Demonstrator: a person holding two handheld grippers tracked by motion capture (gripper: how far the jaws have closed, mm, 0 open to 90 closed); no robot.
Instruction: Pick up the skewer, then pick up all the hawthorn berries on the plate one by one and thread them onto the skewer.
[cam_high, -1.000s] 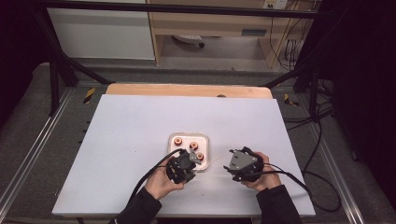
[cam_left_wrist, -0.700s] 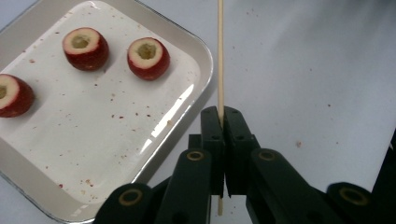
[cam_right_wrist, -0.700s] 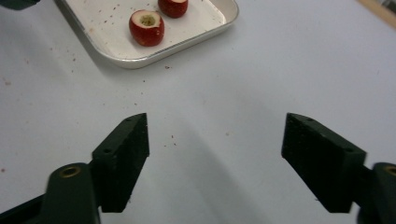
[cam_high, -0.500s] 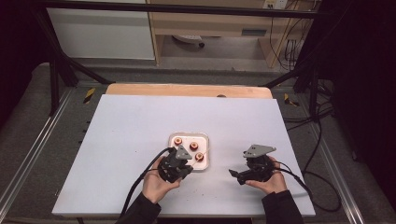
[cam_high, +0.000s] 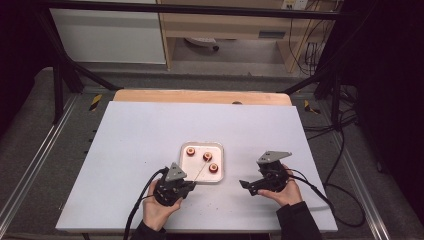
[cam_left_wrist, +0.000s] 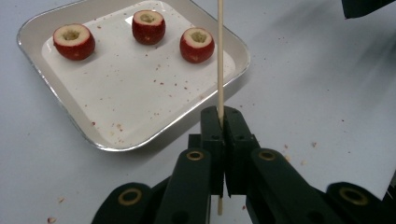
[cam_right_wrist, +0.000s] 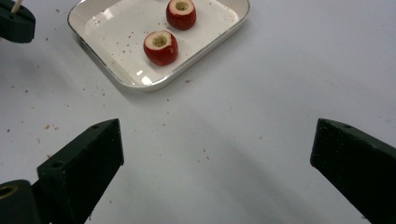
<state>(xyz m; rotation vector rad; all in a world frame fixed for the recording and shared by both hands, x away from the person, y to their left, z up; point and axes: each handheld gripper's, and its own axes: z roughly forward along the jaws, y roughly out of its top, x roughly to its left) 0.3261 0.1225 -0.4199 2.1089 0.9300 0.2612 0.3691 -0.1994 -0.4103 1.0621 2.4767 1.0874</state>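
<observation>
While the left gripper (cam_left_wrist: 219, 140) clenched the skewer (cam_left_wrist: 220, 56) over the tray (cam_left_wrist: 60, 100), right gripper (cam_right_wrist: 217, 172) released with jaws just widened, a level, centred thrust into the nearest fruit (cam_left_wrist: 197, 44) seemed wisest.

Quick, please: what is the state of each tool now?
Left tool: shut on the wooden stick.
Right tool: open, nothing between its jaws; they have just been opening.

Three cored red fruits (cam_left_wrist: 149, 26), one white tray (cam_left_wrist: 60, 100), one wooden skewer (cam_left_wrist: 220, 60), two grippers (cam_high: 172, 187).
</observation>
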